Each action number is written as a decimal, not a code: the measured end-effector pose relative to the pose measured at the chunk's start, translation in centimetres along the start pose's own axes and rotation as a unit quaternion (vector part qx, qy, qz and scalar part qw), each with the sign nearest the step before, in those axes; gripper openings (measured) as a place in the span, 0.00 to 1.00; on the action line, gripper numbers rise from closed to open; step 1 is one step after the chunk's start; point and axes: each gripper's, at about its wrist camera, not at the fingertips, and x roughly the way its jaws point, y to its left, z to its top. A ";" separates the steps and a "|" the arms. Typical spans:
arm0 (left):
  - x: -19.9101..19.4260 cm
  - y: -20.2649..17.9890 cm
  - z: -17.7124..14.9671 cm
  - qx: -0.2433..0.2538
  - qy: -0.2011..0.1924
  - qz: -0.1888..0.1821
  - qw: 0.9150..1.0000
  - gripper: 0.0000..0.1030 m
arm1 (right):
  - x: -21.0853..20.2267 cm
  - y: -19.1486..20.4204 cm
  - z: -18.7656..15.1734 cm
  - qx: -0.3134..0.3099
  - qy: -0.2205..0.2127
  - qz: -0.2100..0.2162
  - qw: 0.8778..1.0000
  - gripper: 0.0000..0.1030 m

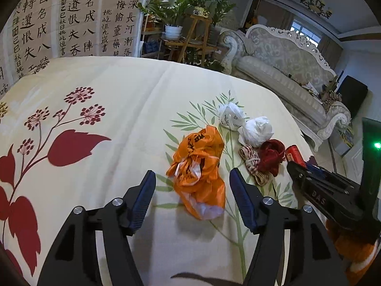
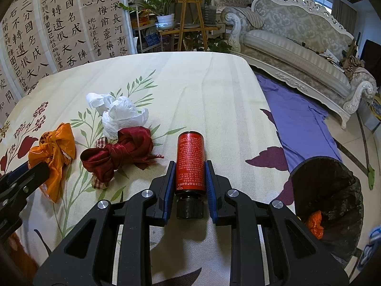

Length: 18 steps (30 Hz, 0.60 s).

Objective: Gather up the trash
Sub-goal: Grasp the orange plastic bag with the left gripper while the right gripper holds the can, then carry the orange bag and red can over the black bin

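1. Two handheld grippers work over a table covered by a cream floral cloth [image 2: 202, 90], in a living room with a pale sofa [image 2: 297, 45] beyond its far edge.
2. Left gripper [image 1: 193, 186]: its jaws stand apart and empty, with a crumpled orange plastic bag [image 1: 200, 166] lying on the cloth between and just ahead of the fingertips. The pads do not touch it.
3. Right gripper [image 2: 190, 178]: its jaws are closed on a red bottle [image 2: 190, 159] with a black cap; the blue pads press both its sides, cap end toward the camera.
4. Other trash lies toward the middle of the table: two white crumpled bags [image 1: 245, 124], a dark red ribbon bundle [image 2: 119, 152] and a coil of red-and-white cord [image 1: 253, 166], all close together beside the orange bag.
5. A black-lined bin [image 2: 331, 197] stands on the floor off the table's right edge, already holding something orange.
6. Step in hand, as a judgement: the bottle is gripped and ready to be carried away, while the left side is lined up on the orange bag.
7. Next move would likely call for carrying the bottle over the right edge to the bin's mouth and releasing it, and for closing the left jaws on the bag's bunched middle, since thin plastic can slip.
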 end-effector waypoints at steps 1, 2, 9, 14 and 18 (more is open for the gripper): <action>0.2 0.0 0.1 0.000 0.002 -0.001 1.000 0.61 | 0.0 0.0 0.0 0.000 0.000 0.000 1.000 0.23; 0.4 -0.1 0.2 0.002 0.006 -0.001 1.000 0.61 | 0.0 0.0 0.0 0.000 0.000 0.000 1.000 0.23; 0.9 -0.7 -0.1 0.022 0.022 0.002 1.000 0.42 | 0.0 -0.1 0.0 -0.001 0.000 -0.001 1.000 0.23; 0.8 -0.9 -0.4 0.027 0.021 0.001 0.999 0.29 | 0.0 -0.1 -0.1 0.000 0.000 0.000 1.000 0.23; 0.3 -0.8 -0.5 0.025 0.011 0.000 1.000 0.28 | -0.2 -0.2 -0.2 0.004 -0.003 0.000 1.000 0.22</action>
